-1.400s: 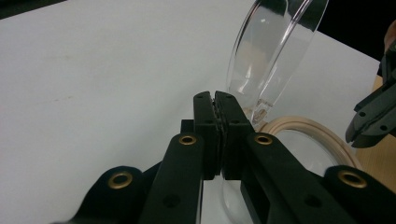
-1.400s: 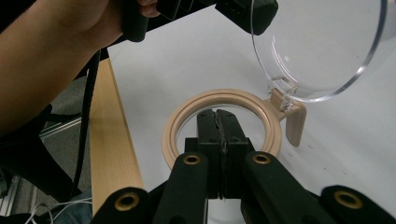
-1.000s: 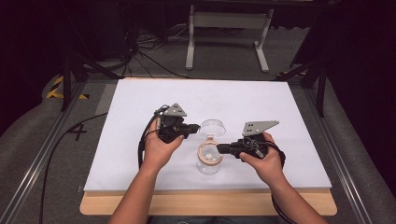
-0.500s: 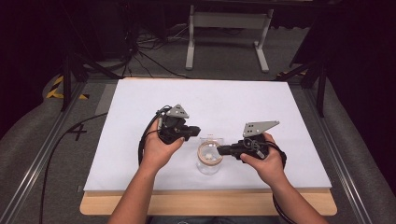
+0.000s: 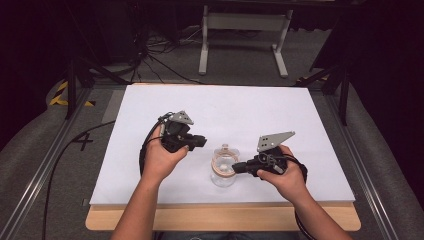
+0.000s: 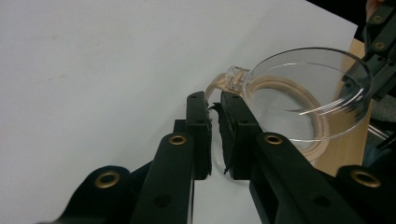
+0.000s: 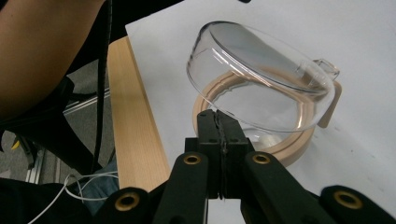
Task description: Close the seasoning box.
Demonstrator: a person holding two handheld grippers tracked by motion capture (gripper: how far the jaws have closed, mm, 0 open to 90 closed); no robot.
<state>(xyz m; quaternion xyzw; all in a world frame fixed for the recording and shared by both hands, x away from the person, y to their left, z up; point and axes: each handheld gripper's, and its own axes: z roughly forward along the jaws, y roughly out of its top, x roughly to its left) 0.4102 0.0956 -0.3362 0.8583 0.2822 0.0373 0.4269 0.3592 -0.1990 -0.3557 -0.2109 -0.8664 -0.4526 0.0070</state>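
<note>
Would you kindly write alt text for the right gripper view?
A clear glass lid tilts open above a tan ring on the white table. The right gripper, jaws together, sits at its near edge.

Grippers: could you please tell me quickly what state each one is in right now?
Left gripper: nearly shut, a thin gap between its jaws, holding nothing visible.
Right gripper: shut at the bowl's rim; grip cannot be told.

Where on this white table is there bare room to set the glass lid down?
The white table is bare across its whole far half, beyond both grippers, and along its left side, left of the left gripper. The right edge past the right gripper is free too. It is crowded near the front middle, around the glass lid and its wooden ring.
</note>
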